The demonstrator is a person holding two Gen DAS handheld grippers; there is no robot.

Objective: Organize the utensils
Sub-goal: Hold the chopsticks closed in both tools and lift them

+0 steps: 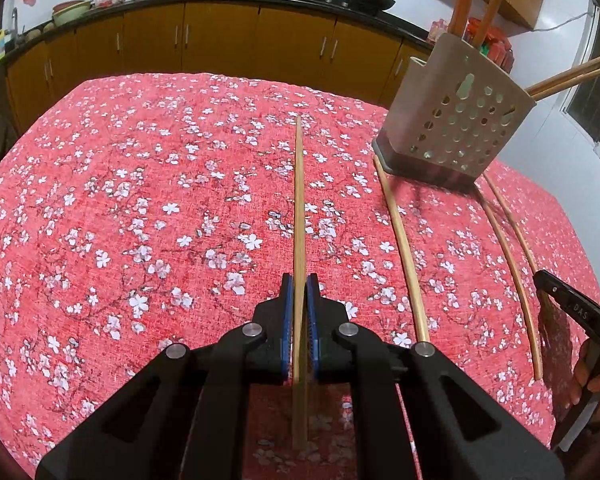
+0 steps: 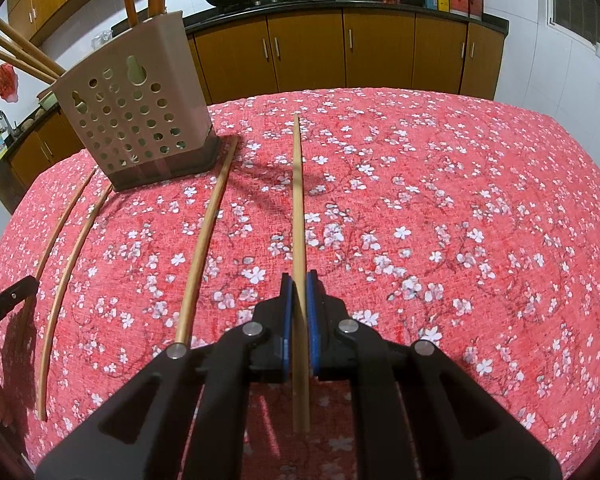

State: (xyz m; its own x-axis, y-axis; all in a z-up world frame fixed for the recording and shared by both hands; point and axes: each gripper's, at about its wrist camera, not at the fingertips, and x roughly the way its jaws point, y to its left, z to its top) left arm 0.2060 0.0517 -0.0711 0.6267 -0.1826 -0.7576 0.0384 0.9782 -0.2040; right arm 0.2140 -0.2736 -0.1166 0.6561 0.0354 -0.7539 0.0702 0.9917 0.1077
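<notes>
- Left wrist view: the left gripper (image 1: 300, 284) is clamped on a pale wooden chopstick (image 1: 299, 200), its blue pads (image 1: 287, 312) pressing both sides near the thick end, the thin tip reaching far across the red floral tablecloth (image 1: 140, 208).
- The beige perforated holder (image 1: 456, 120) stands far right, already holding chopsticks and orange handles. Three more loose sticks (image 1: 404, 256) lie on the cloth between this gripper and the right edge.
- To do the step well, I judge the stick should be lifted clear of the cloth, tipped upright, and its thin end aimed into the holder's open top, not at the side holes.
- Right wrist view: the right gripper (image 2: 300, 284) is likewise closed on its own chopstick (image 2: 298, 200), which runs straight away between the pads.
- The holder (image 2: 136, 120) sits far left here; three loose chopsticks (image 2: 204, 248) lie left of the gripper.
- The sticks look slender, smooth and light, tapering towards the tip; a firm mid-pad grip should keep one from pivoting as it is raised.
</notes>
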